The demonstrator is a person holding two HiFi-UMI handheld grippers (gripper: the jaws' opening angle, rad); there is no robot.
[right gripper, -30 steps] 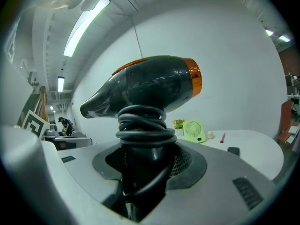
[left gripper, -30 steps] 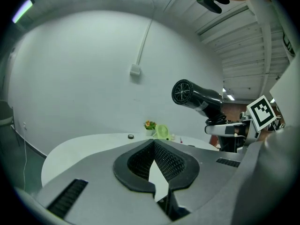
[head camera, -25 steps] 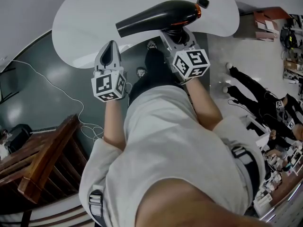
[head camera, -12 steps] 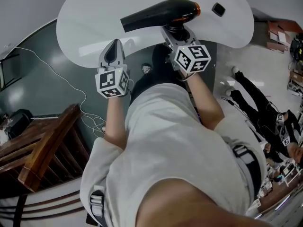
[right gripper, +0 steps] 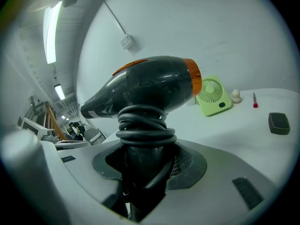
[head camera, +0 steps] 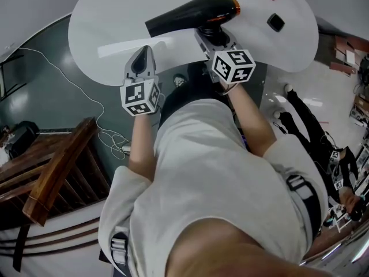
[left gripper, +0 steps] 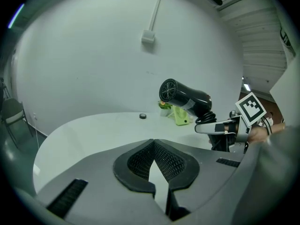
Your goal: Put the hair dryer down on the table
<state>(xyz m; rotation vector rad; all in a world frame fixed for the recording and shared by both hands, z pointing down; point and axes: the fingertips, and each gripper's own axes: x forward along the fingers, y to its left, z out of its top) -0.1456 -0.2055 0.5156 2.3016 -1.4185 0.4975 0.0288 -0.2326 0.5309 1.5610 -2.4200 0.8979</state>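
Right gripper view: right gripper (right gripper: 140, 191) jaws clamped on handle of glossy black hair dryer (right gripper: 150, 86), barrel crosswise above, white surface (right gripper: 243, 139) below; left gripper (left gripper: 154, 172) jaws together.

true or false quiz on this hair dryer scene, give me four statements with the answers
1. The right tongs grip the hair dryer by its handle. True.
2. The left tongs hold the green fan. False: they are shut on nothing, and the fan stands on the table.
3. A cord is wound round the dryer's handle. True.
4. The dryer has a blue ring. False: the ring is orange.
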